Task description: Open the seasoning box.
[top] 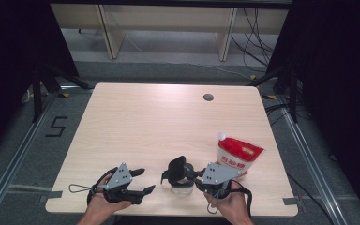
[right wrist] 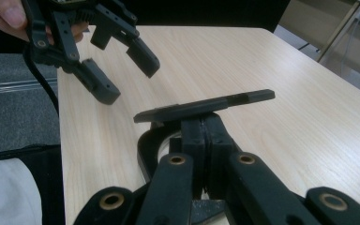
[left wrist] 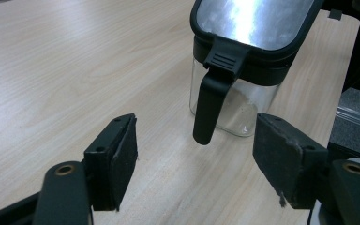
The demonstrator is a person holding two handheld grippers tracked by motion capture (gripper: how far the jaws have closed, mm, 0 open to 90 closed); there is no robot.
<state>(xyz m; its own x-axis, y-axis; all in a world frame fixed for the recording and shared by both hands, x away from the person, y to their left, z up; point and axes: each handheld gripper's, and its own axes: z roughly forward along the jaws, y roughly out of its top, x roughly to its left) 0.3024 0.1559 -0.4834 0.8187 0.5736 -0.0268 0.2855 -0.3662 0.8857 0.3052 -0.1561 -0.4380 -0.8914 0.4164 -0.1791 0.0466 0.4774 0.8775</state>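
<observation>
Colours at the table
Black-lidded clear jar; red-and-white pouch, yellow patch perhaps; pale wood-grain table; black grippers.

Overhead faces forward; close gripper views share jar.

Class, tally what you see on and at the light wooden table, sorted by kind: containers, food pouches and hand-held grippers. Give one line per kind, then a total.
Clear glass jars with a black flip lid: 1
Red-and-white spouted food pouches: 1
Black two-jaw grippers: 2, the left gripper and the right gripper
Total: 4
</observation>
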